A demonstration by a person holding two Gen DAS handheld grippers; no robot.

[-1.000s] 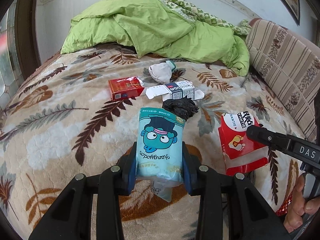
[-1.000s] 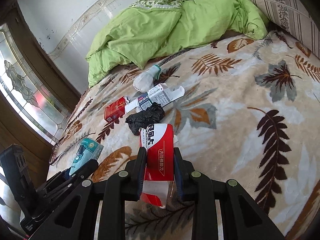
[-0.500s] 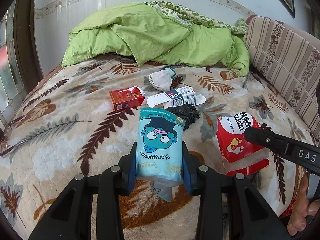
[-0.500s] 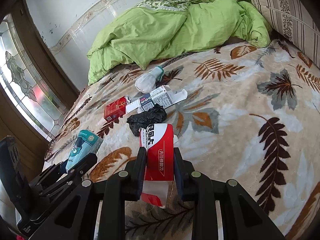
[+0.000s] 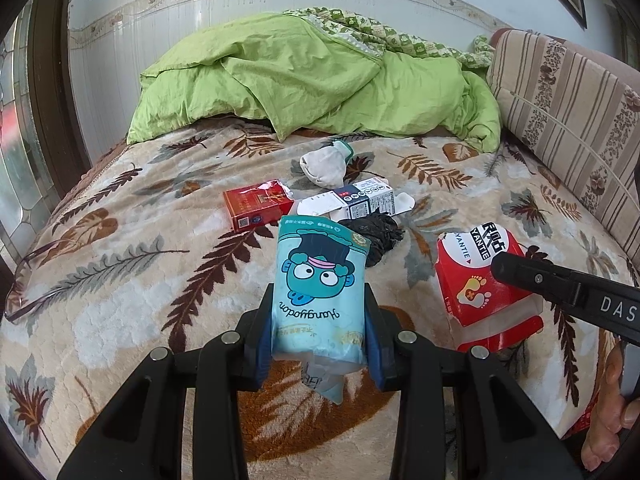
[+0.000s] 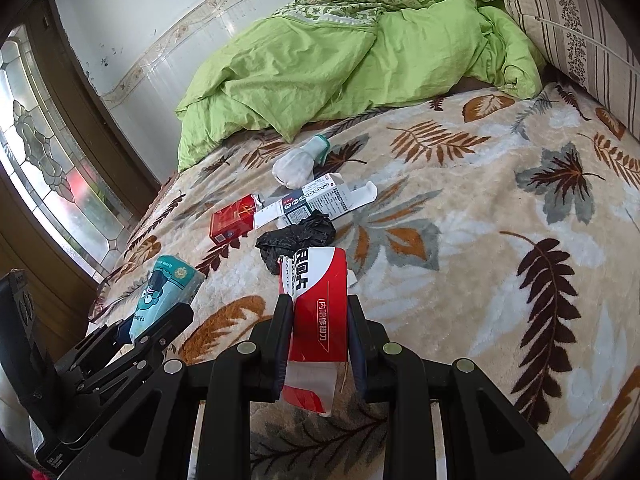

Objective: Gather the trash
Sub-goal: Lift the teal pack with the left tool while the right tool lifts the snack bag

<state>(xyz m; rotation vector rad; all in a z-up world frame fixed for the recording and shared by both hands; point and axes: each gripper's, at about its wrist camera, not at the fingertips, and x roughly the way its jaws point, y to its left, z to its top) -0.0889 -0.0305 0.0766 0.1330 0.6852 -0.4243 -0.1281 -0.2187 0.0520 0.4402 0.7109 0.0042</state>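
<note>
My left gripper is shut on a teal tissue pack with a cartoon face, held just above the leaf-patterned blanket. The same tissue pack shows at the left of the right wrist view. My right gripper is shut on a red and white carton; that carton appears at the right of the left wrist view. Further back on the bed lie a crumpled black bag, a red cigarette box, an opened white and dark box and a balled white sock.
A rumpled green duvet fills the head of the bed. A striped cushion lines the right side. A stained-glass window and dark wood frame stand at the left. A hand shows at the lower right.
Both grippers keep their grips and stay nearly where they were. The left view has tilted up slightly, showing more wall above the duvet.
</note>
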